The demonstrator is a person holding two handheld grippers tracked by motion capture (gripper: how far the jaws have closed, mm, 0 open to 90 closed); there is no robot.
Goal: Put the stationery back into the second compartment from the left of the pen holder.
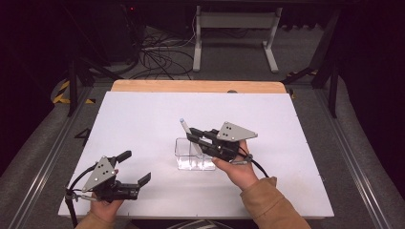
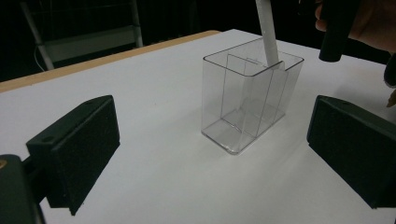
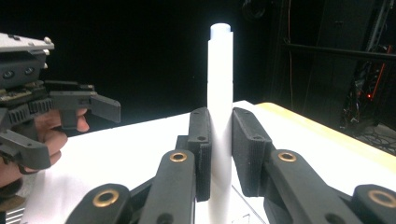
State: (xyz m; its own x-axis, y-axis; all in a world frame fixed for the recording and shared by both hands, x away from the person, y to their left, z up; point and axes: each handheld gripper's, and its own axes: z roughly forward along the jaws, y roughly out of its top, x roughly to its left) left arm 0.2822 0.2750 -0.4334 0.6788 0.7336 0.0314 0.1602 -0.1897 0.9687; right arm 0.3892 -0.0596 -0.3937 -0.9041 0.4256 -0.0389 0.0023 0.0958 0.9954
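A clear plastic box with inner dividers stands at the table's middle. A white marker with a pale blue end leans up out of its far compartment. My right gripper is shut on the marker just above the box rim; in the right gripper view the pads press both sides of the marker. My left gripper rests near the front left of the table, open and empty. In the left gripper view the box stands beyond its spread jaws, with the marker in the rear slot.
The white board lies on a wooden tabletop. Beyond the table are a white desk frame and loose cables on the floor. Bare board lies to the left and right of the box.
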